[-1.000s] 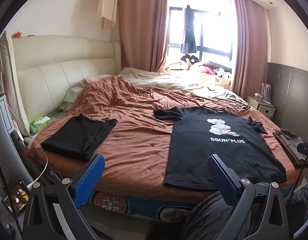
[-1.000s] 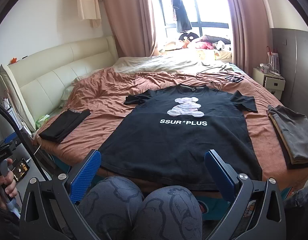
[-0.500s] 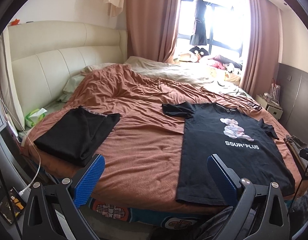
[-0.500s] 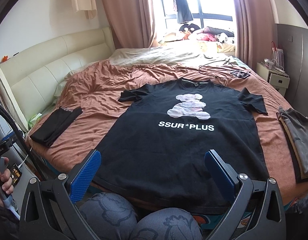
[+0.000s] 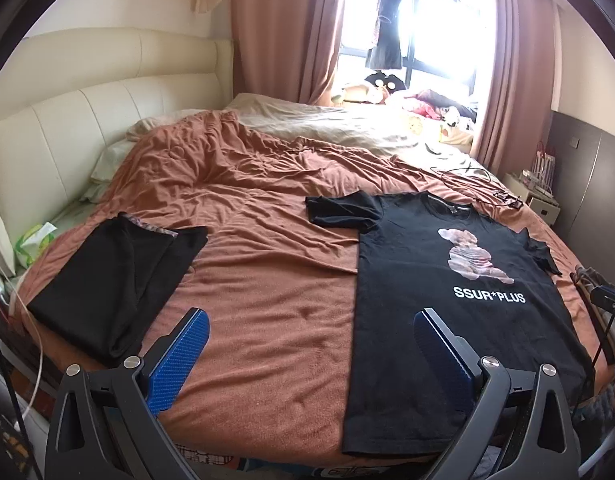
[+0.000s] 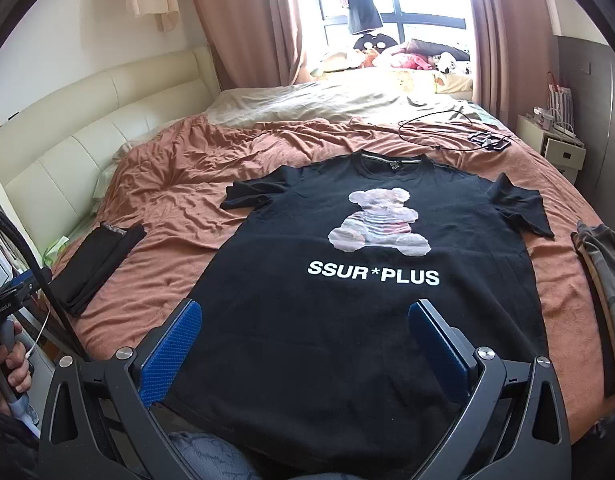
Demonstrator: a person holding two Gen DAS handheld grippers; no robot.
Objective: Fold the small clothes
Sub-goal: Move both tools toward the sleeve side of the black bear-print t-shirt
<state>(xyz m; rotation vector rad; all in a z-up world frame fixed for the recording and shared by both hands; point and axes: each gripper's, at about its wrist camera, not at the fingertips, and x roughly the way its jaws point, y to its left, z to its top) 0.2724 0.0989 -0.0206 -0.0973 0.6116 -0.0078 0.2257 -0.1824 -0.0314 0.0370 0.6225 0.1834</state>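
**Both grippers wide open, nothing held, closing in on the bed**

Left gripper (image 5: pixel 311 330): jaws fully apart, blue pads (image 5: pixel 179 358) empty, touching nothing. It hangs over the near edge of the brown bedspread (image 5: pixel 267 280). Black T-shirt (image 5: pixel 447 300) lies flat, print up, mostly ahead of and past the right-hand jaw, whose tip overlaps the shirt's lower left part in view. Folded black garment (image 5: pixel 115 272) sits ahead of and outboard of the left-hand jaw, well apart from the shirt.

Right gripper (image 6: pixel 303 326): jaws equally spread, empty. The T-shirt (image 6: pixel 367 280) sits straight ahead, centred between the jaws, collar at the far end, hem at the near end under the jaw line. Cannot tell if the tips touch the fabric. Grey folded pile (image 6: pixel 603 272) lies outboard of the right jaw at the bed edge; folded black garment (image 6: pixel 99 264) outboard of the left jaw.

Versus 1 s ago: both cameras have moved forward and lower toward the bed. The shirt fills more of each view. The knees visible under the right gripper are mostly out of frame. Jaw opening unchanged; clothes unmoved.
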